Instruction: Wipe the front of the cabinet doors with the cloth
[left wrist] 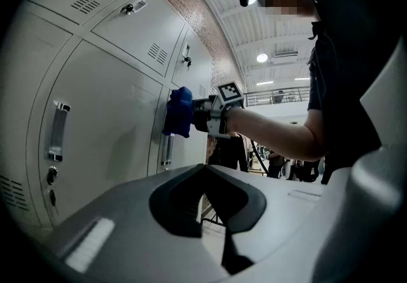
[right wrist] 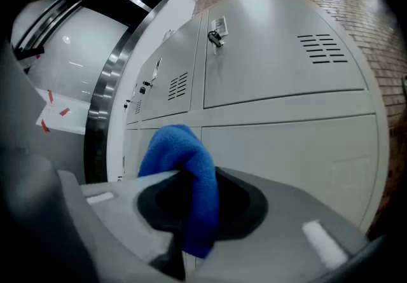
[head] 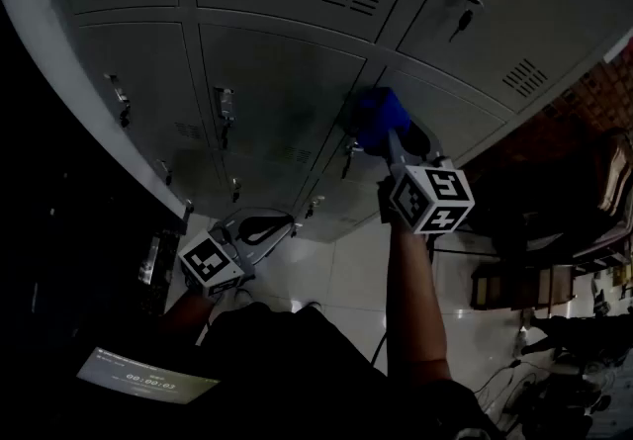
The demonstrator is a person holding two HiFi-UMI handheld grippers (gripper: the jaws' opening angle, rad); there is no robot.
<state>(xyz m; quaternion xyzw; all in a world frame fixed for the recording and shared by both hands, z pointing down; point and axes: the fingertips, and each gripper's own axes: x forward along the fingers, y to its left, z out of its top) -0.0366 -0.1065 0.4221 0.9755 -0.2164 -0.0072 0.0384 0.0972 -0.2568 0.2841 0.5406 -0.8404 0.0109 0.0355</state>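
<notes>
Grey metal cabinet doors [head: 287, 92] fill the upper head view. A blue cloth [head: 379, 115] is pressed against the seam between two doors, close to a door handle, with my right gripper [head: 391, 136] shut on it. In the right gripper view the blue cloth [right wrist: 184, 154] bulges out between the jaws, right at the door front [right wrist: 286, 148]. The left gripper view shows the cloth [left wrist: 179, 112] touching the door [left wrist: 108, 116] beside a handle. My left gripper [head: 285, 224] hangs low and left, away from the doors, its jaws together on nothing [left wrist: 205, 167].
Door handles [head: 225, 107], keys in locks [head: 465, 18] and vent slots stick out from or mark the doors. A lit timer screen [head: 148, 377] lies at lower left. Furniture and cables [head: 554, 290] crowd the right. People [left wrist: 280, 164] stand behind. A steel column [right wrist: 105, 103] borders the cabinet.
</notes>
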